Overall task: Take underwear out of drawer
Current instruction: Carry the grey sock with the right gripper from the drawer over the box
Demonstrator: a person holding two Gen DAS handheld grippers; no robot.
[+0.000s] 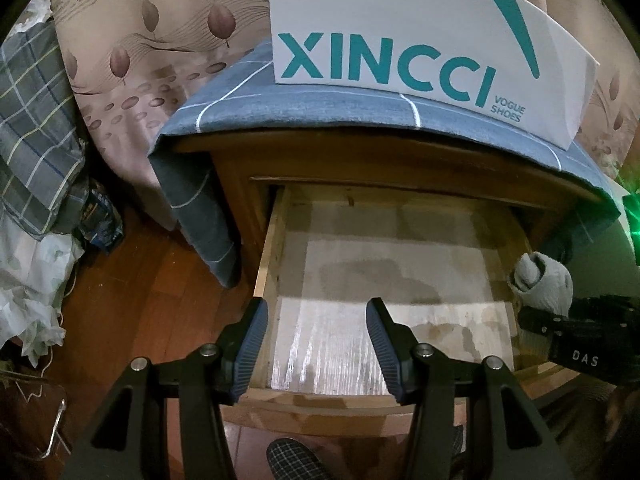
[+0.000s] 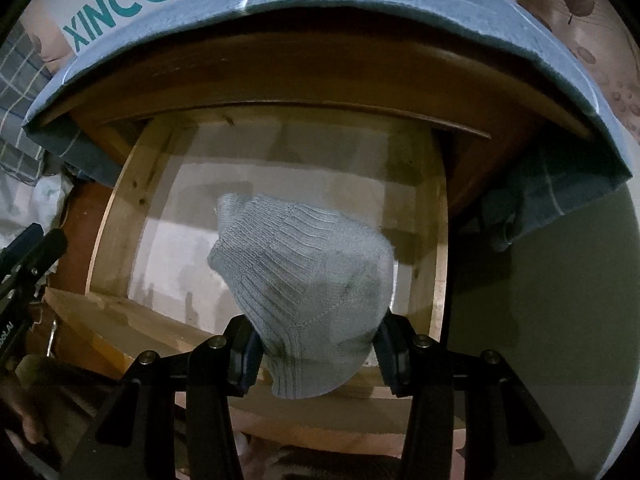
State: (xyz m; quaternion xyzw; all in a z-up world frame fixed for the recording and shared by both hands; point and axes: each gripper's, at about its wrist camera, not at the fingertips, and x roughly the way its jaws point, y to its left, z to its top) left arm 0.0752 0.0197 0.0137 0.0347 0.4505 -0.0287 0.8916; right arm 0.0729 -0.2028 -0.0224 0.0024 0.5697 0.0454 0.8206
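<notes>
The nightstand [image 1: 232,168] sits under a blue cloth [image 1: 304,104] with a white shoebox [image 1: 420,20] on top; its drawer [image 1: 268,264] is pulled well out and the lined floor looks bare from both views, so I'd say the job is nearly done. The grey knit garment [image 2: 304,276] (the underwear, though it honestly looks like a sock) is bunched up and pinched between the fingers of the right gripper [image 2: 316,348], hanging above the drawer near its right side; in the left view you can see it at the drawer's right wall. The left gripper [image 1: 318,344] hovers over the front-left corner with fingers spread apart and nothing in them. To finish well I'd keep the squeeze firm and lift straight up then back toward me; the loose end droops, so get it over the front rail before swinging sideways. Room is tight upward at the back because of the nightstand's top lip; open space is toward the front and right.
</notes>
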